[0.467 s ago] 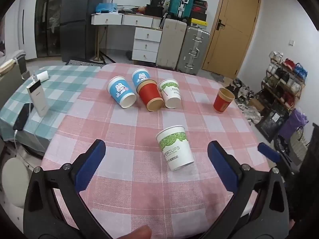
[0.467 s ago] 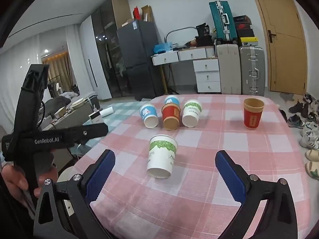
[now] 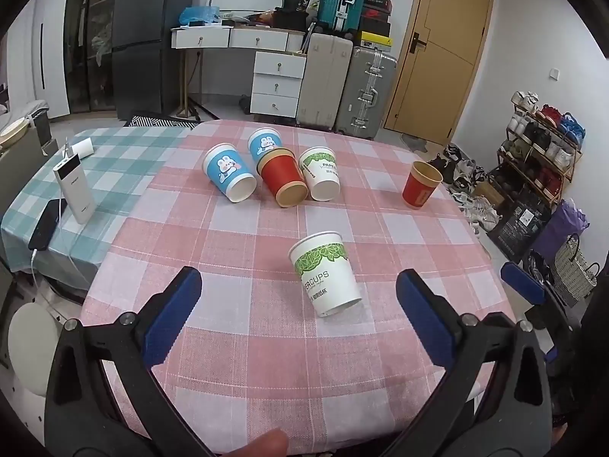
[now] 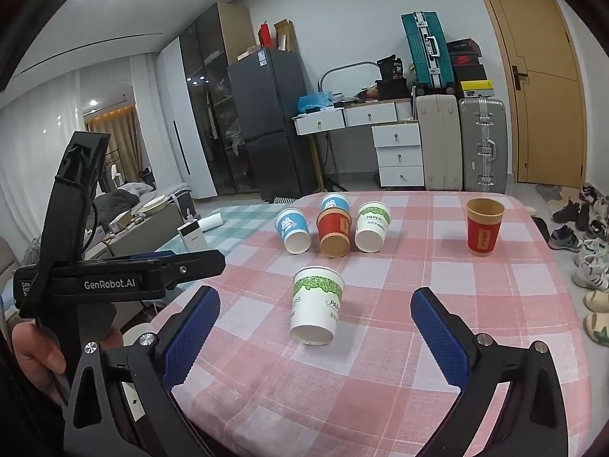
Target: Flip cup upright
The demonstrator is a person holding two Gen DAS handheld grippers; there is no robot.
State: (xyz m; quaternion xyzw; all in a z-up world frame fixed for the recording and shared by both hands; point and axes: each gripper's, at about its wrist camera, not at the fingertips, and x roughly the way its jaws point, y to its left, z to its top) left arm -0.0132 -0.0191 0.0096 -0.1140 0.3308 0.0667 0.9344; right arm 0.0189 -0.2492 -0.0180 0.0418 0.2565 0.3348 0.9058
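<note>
While both claws gape empty | left claw (image 3: 297,304) | right claw (image 4: 314,327) | overturned cup (image 4: 316,310) mid-table, apart from cup row (image 4: 331,224)

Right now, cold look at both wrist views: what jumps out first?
A white cup with a green leaf band lies on its side, alone near the middle of the pink checked table, between the open blue fingers of the right gripper. Behind it a cluster of four tipped cups, two blue, one red, one white, lies mouths toward the cameras. Off to the right, a single red cup already stands upright.
</note>
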